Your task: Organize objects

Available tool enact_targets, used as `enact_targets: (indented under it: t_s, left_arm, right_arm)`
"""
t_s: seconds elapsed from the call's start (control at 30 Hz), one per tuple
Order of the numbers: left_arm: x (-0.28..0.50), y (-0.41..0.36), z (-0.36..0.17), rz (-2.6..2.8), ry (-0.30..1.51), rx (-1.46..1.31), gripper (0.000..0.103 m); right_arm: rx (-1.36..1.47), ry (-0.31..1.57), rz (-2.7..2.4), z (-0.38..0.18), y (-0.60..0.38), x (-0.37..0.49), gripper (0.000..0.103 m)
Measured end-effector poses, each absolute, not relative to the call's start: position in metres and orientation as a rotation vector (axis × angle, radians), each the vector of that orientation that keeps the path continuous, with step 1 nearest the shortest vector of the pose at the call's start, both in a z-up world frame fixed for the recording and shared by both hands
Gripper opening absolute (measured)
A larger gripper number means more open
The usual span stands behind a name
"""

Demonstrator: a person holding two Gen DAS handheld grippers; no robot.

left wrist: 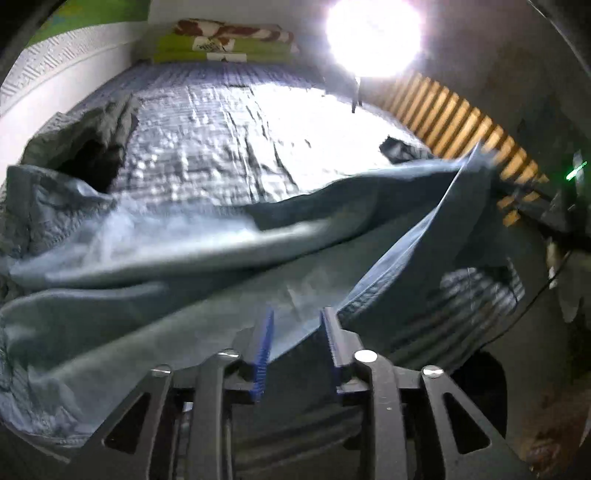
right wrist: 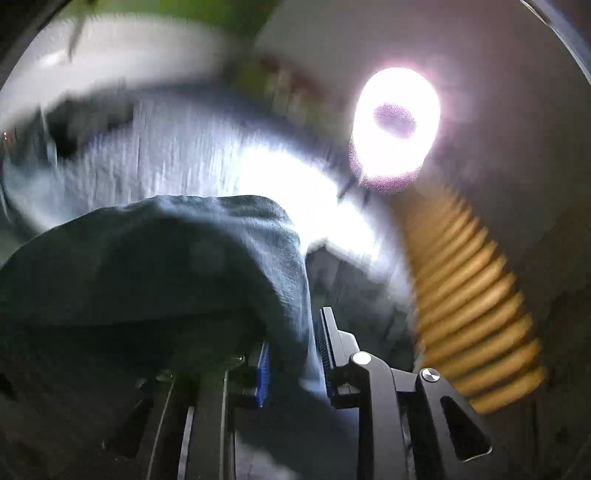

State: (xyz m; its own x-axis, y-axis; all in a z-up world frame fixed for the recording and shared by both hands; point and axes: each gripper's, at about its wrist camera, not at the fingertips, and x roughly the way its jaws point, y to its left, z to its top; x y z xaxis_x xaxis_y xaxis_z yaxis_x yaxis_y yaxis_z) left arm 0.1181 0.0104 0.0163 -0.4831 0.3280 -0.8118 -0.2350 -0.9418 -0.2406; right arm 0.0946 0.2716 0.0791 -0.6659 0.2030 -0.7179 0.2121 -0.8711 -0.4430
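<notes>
A large blue-grey garment (left wrist: 192, 280) hangs stretched across the bed in the left wrist view, one corner raised at the right (left wrist: 476, 162). My left gripper (left wrist: 297, 314) sits at its lower edge; the cloth fills the gap between the blue pads (left wrist: 262, 350) and lifts from there. In the blurred right wrist view the same garment (right wrist: 155, 266) drapes over the left finger and runs down between the jaws of my right gripper (right wrist: 295, 328), which is shut on it. The right finger (right wrist: 328, 343) shows plainly; the left is mostly covered.
The bed has a blue-grey quilt (left wrist: 221, 140). A dark crumpled garment (left wrist: 92, 147) lies at its left side and pillows (left wrist: 221, 44) at its head. A bright lamp (left wrist: 373, 33) glares at top right. Wooden slats (left wrist: 461, 122) run along the bed's right side.
</notes>
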Motion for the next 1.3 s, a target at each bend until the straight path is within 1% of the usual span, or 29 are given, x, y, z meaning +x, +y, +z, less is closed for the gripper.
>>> enact_targets:
  t_s: [0.03,0.07,0.1,0.17,0.2,0.23,0.27,0.3,0.37,0.4,0.43,0.47,0.5,0.53,0.57,0.6,0.63,0.7,0.73,0.77,0.8,0.83,0.87,0.9,1.03,1.13,1.17,1.23,1.3]
  left_arm:
    - [0.119,0.014,0.009,2.440,-0.110,-1.391,0.054]
    - [0.118,0.019,0.004,2.434,-0.088,-1.401,0.068]
    - [0.117,0.026,-0.002,2.418,-0.060,-1.411,0.072]
    - [0.114,0.039,-0.010,2.387,-0.032,-1.424,0.072]
    - [0.110,0.047,-0.014,2.371,-0.018,-1.426,0.072]
    - [0.109,0.056,-0.017,2.360,-0.003,-1.423,0.072]
    - [0.105,0.066,-0.021,2.346,0.011,-1.419,0.072]
    - [0.104,0.073,-0.024,2.331,0.020,-1.419,0.072]
    - [0.102,0.093,-0.033,2.297,0.048,-1.423,0.072]
    - [0.101,0.104,-0.039,2.278,0.080,-1.426,0.072]
    - [0.100,0.113,-0.045,2.270,0.108,-1.429,0.072]
    - [0.103,0.123,-0.048,2.265,0.128,-1.434,0.069]
    - [0.102,0.131,-0.056,2.246,0.156,-1.442,0.053]
    - [0.102,0.138,-0.063,2.233,0.187,-1.461,0.040]
    - [0.103,0.141,-0.069,2.234,0.206,-1.488,0.020]
    - [0.103,0.143,-0.072,2.230,0.196,-1.500,0.015]
    - [0.106,0.142,-0.073,2.225,0.180,-1.498,0.015]
    - [0.115,0.137,-0.067,2.227,0.171,-1.475,0.007]
    - [0.120,0.133,-0.063,2.231,0.169,-1.463,0.007]
    - [0.125,0.129,-0.057,2.236,0.166,-1.451,0.006]
    - [0.134,0.123,-0.050,2.239,0.166,-1.433,0.006]
    - [0.142,0.118,-0.044,2.242,0.175,-1.418,0.006]
    - [0.150,0.112,-0.039,2.246,0.186,-1.405,0.006]
    - [0.159,0.107,-0.033,2.242,0.188,-1.395,0.006]
    - [0.184,0.094,-0.029,2.196,0.210,-1.394,0.006]
    - [0.195,0.093,-0.036,2.129,0.199,-1.418,0.007]
    - [0.197,0.092,-0.039,2.101,0.199,-1.429,0.009]
    - [0.199,0.090,-0.040,2.087,0.202,-1.437,0.010]
    - [0.200,0.083,-0.034,2.080,0.191,-1.434,0.011]
  right_arm:
    - [1.382,0.708,-2.715,0.056,0.289,0.100,0.021]
    - [1.423,0.633,-2.709,0.045,0.303,0.108,0.021]
    - [1.454,0.551,-2.702,0.037,0.316,0.113,0.021]
    - [1.496,0.315,-2.694,0.032,0.345,0.126,0.023]
    - [1.500,0.242,-2.697,0.032,0.353,0.128,0.027]
    - [1.502,0.125,-2.708,0.035,0.368,0.130,0.030]
    - [1.498,0.047,-2.715,0.038,0.375,0.131,0.036]
    - [1.489,-0.026,-2.721,0.041,0.382,0.129,0.040]
    - [1.437,-0.171,-2.715,0.052,0.392,0.121,0.042]
    - [1.415,-0.206,-2.704,0.056,0.391,0.115,0.048]
    - [1.403,-0.209,-2.694,0.059,0.389,0.109,0.052]
    - [1.401,-0.192,-2.695,0.061,0.382,0.103,0.055]
    - [1.404,-0.192,-2.694,0.060,0.377,0.097,0.055]
    - [1.408,-0.206,-2.685,0.059,0.373,0.091,0.055]
    - [1.403,-0.242,-2.675,0.060,0.369,0.084,0.055]
    - [1.395,-0.263,-2.667,0.060,0.362,0.079,0.055]
    - [1.376,-0.265,-2.652,0.063,0.351,0.072,0.055]
    - [1.369,-0.193,-2.653,0.064,0.327,0.064,0.055]
    - [1.389,-0.127,-2.654,0.062,0.315,0.059,0.055]
    - [1.425,-0.030,-2.660,0.056,0.301,0.055,0.054]
    - [1.448,0.036,-2.669,0.050,0.293,0.054,0.040]
    - [1.467,0.091,-2.671,0.045,0.286,0.055,0.028]
    - [1.488,0.132,-2.650,0.039,0.282,0.061,0.011]
    - [1.498,0.134,-2.633,0.035,0.282,0.068,0.008]
    - [1.493,-0.007,-2.607,0.027,0.304,0.124,0.005]
    - [1.576,-0.005,-2.558,0.007,0.314,0.172,0.005]
    - [1.640,0.007,-2.512,-0.004,0.316,0.187,0.005]
    - [1.738,-0.036,-2.397,-0.020,0.322,0.205,0.005]
    - [1.773,-0.070,-2.410,-0.018,0.336,0.218,0.006]
